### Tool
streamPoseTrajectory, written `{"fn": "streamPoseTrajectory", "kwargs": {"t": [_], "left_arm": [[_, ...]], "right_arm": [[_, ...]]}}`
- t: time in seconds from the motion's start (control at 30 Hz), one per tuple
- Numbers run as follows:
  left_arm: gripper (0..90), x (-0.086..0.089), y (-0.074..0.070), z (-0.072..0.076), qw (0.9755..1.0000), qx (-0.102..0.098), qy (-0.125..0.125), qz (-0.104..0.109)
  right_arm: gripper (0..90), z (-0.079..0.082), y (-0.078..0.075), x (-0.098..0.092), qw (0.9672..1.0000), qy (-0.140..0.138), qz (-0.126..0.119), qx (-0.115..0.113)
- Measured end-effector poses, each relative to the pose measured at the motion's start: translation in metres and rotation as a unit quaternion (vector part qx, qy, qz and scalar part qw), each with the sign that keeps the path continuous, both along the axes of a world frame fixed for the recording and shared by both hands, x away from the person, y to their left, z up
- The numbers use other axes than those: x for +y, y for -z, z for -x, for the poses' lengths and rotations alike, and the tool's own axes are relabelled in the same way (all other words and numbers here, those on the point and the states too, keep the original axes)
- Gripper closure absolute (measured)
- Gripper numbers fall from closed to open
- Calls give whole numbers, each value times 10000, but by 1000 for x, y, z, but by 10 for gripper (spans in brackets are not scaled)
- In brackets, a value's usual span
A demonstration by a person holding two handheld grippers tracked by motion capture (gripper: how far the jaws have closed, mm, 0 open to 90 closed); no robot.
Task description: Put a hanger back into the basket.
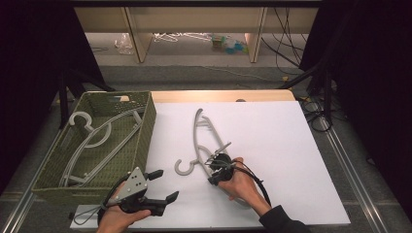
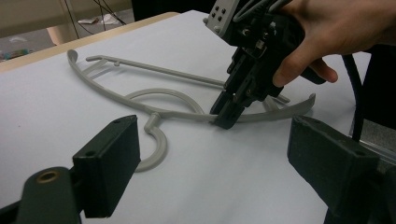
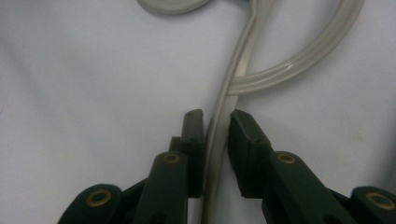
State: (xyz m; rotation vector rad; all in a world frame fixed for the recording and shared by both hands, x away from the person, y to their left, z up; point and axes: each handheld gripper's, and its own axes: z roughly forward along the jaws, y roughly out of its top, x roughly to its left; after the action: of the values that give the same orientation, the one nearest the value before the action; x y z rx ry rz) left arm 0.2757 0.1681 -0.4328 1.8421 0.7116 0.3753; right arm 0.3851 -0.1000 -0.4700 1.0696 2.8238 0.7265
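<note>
On the white sheet near my right hand, my right gripper (image 1: 215, 167) pinches a bar of the grey hanger (image 1: 201, 141).
My right gripper's jaws are nearly shut, one on each side of the hanger's thin bar, with the pads against it or a hair off, as the right gripper view shows (image 3: 215, 140). That hanger lies flat on the white sheet (image 1: 272, 145) toward the middle of the table, its hook (image 1: 183, 167) curling to the left and its long arm running to the far side. My left gripper (image 1: 163, 187) hangs low at the near left, its jaws spread wide with nothing between them, pointing right toward the hanger. To the far left stands the green basket (image 1: 145, 121) with other grey hangers (image 1: 97, 133) lying inside it.
</note>
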Motion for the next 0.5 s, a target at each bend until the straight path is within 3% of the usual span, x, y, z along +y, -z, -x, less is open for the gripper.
{"fn": "streamPoseTrajectory", "kwargs": {"t": [0.23,0.33,0.5], "left_arm": [[170,3,-1,-1,9999,-101,46,-89],[171,3,-1,0,10000,-44,-1,-58],[175,3,0,0,9999,-53,-19,-120]], "right_arm": [[810,-1,0,-2,9999,-109,2,-15],[821,-3,0,-4,9998,-187,-43,5],[823,-5,-1,-6,9989,-466,-20,-39]]}}
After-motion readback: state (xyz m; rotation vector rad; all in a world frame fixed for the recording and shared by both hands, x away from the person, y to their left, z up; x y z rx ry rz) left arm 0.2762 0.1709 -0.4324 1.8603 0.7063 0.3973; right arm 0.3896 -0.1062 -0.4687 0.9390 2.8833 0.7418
